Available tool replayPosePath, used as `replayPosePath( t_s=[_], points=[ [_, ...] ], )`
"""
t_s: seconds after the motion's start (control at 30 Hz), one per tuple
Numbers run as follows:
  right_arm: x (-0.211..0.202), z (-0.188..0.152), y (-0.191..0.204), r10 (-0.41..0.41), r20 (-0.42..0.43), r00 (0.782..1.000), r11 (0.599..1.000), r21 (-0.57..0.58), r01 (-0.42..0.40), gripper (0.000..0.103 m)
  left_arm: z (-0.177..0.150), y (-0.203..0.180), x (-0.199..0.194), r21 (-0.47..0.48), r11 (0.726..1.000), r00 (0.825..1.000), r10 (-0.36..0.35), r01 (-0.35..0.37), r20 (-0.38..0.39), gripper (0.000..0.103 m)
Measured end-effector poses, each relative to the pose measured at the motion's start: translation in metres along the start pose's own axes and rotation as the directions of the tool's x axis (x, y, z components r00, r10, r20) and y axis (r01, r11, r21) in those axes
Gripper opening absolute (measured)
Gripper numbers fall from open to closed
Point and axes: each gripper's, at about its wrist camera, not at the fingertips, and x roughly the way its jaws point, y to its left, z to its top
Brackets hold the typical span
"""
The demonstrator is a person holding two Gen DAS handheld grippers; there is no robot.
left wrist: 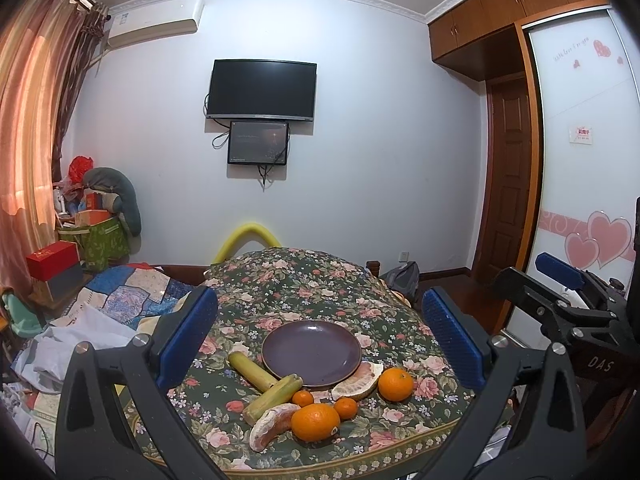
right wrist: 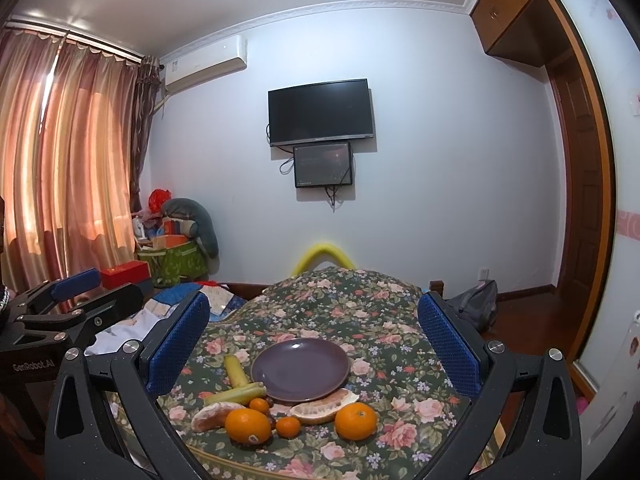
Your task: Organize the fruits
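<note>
A purple plate (left wrist: 311, 353) is found bare at the middle of the floral-covered surface (left wrist: 320, 280), and every fruit is found off it, grouped along the plate's near rim toward the near edge of the cloth. Two green-yellow stalk pieces (left wrist: 252, 370) are laid at the plate's near-left, one of them touching the rim or very nearly so. A pomelo segment (left wrist: 358, 380) is set against the near rim, and a second pomelo segment (left wrist: 272, 424) is placed nearer the near edge, beside a large orange (left wrist: 315, 422). Two small mandarins (left wrist: 303, 398) are seen between these pieces, and another orange (left wrist: 395, 384) is placed to the right of the first segment. A small dark fruit or two is glimpsed among them in the right wrist view, too small to be identified. The left gripper (left wrist: 320, 344) is held above the near edge with its blue pads wide apart and nothing between them; the right gripper (right wrist: 312, 346) is held likewise, fingers spread and empty. The task is judged to be at its very start: no fruit is placed on the plate, none is grasped, and all pieces are left to be moved.
</note>
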Motion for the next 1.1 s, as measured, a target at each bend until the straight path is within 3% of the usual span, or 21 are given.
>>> replayPosePath(
  t_s=[1.1],
  points=[
    [-0.0008,-0.0025,-0.0041,0.007,0.001,1.0,1.0,0.007,-0.007,0.103,-0.0003,0.0036,0.0059,-0.008,1.0,1.0,0.015,-0.015,-0.011,0.103]
  ],
)
